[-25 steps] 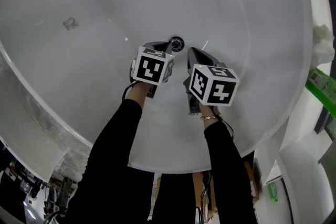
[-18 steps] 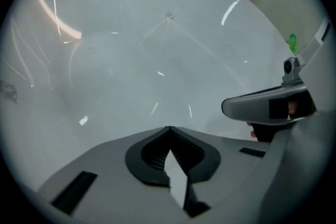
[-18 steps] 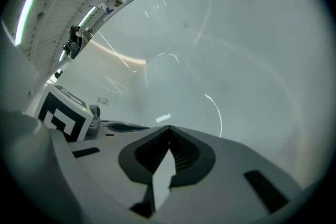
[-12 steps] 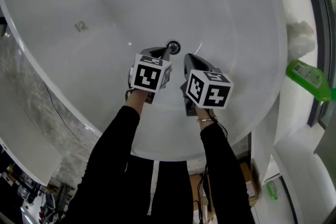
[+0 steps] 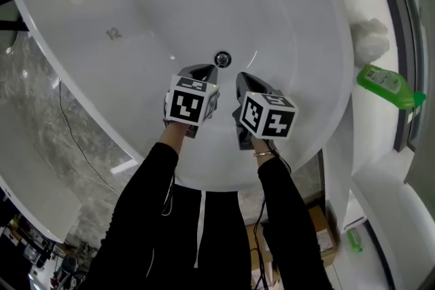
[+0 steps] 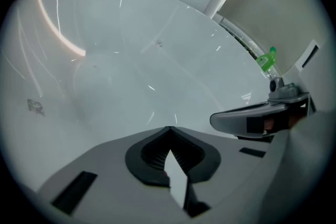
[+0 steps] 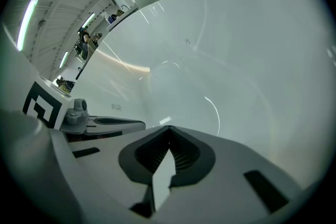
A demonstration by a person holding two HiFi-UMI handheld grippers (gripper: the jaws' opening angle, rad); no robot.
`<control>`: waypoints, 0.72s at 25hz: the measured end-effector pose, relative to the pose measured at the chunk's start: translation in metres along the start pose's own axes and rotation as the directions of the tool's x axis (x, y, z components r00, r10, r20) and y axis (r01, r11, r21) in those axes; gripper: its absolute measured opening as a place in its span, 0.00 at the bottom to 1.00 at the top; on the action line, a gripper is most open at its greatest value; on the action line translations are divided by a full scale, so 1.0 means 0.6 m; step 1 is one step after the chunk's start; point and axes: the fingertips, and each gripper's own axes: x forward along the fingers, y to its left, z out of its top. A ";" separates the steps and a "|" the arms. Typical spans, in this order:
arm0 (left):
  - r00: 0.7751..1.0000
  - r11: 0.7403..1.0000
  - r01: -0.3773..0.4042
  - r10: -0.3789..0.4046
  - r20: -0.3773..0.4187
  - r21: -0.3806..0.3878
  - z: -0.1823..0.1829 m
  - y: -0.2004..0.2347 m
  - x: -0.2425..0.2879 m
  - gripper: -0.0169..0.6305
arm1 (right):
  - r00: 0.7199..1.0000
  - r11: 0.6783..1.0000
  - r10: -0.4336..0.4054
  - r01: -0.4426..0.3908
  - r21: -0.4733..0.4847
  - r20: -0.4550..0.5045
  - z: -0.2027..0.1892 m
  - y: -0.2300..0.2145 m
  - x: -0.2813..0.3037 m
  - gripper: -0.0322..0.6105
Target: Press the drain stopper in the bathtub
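The view is pulling back, so more of the bathtub [image 5: 285,24] rim is showing and the green bottle [image 5: 384,86] is sliding further in at right. The left gripper [image 5: 207,70] and right gripper [image 5: 243,78] are hovering side by side, both with jaws pressed together on nothing. The drain stopper [image 5: 222,59] is sitting just beyond the left gripper's tip.
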 end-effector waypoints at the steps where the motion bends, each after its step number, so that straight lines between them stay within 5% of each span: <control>1: 1.000 1.000 0.002 -0.002 0.003 -0.003 0.001 -0.003 -0.008 0.04 | 1.000 1.000 0.000 0.000 0.001 0.002 0.000 0.003 -0.005 0.05; 18: 0.998 1.000 0.025 -0.025 0.054 0.007 0.016 -0.053 -0.111 0.04 | 0.999 0.999 -0.002 0.004 -0.043 0.036 -0.008 0.049 -0.077 0.05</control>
